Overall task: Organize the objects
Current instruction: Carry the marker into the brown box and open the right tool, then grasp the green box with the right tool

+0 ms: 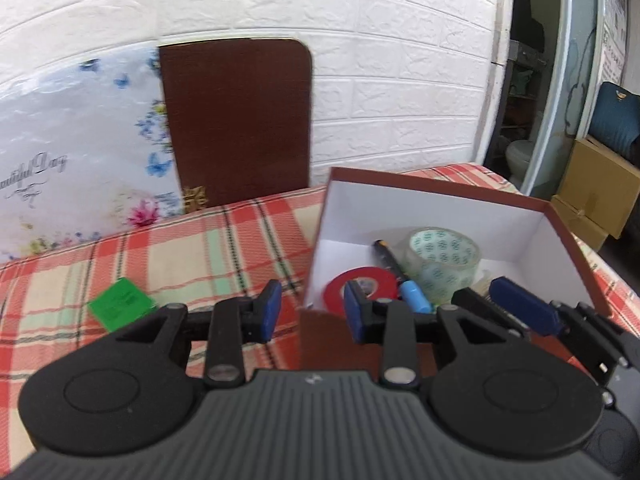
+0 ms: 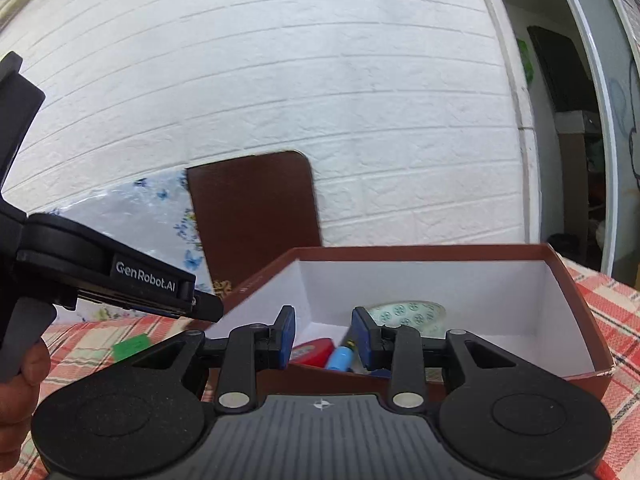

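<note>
A brown box with a white inside point(image 1: 440, 216) is seen standing on the red, cream and green checked cloth point(image 1: 200, 248), its open top facing up. Inside it, a black pen with a light blue end point(image 1: 400, 276) is laid on the floor of the box; its long axis is tilted across the floor, the black tip being pointed toward the far wall of the box and the blue end toward the near wall. A red tape roll point(image 1: 360, 284) is laid flat just beside the pen on one side, and a clear printed tape roll point(image 1: 444, 264) is set against it on the other. A green square pad point(image 1: 120, 304) is left on the cloth, well apart from the box. The left gripper point(image 1: 312, 312) is held over the near corner of the box, its blue pads parted with nothing between them. The right gripper point(image 2: 324, 340) is held at the near wall, its jaws likewise parted and empty, the pen's blue end being seen beyond the gap. A dark brown board point(image 1: 240, 120) is leaned against the white brick wall point(image 1: 360, 20) behind.
</note>
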